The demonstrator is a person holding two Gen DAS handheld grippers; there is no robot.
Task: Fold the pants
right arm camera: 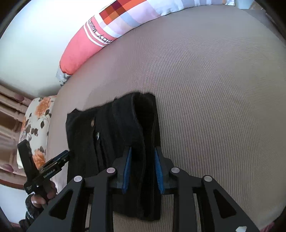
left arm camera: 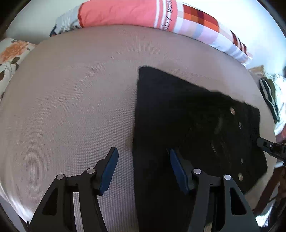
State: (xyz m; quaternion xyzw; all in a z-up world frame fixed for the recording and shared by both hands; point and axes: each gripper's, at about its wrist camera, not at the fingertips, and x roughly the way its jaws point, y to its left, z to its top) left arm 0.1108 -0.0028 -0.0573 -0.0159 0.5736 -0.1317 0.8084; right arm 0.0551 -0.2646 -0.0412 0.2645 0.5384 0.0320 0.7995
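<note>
Taupe woven mattress (right arm camera: 205, 89), striped pillow (left arm camera: 125, 12), white wall (right arm camera: 35, 35)

We are losing the pants (left arm camera: 187, 125) under the bottom edge beneath our left gripper (left arm camera: 143, 157); their dark folds are blurring together, layers impossible to count.

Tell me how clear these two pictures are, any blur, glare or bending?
Left wrist view: the wall behind the pillow is blown out white, the right edge smears, and the black pants lose nearly all detail. Right wrist view: sharper, the mattress weave reads clearly, the wall is overexposed; both bulge like fisheye.
</note>
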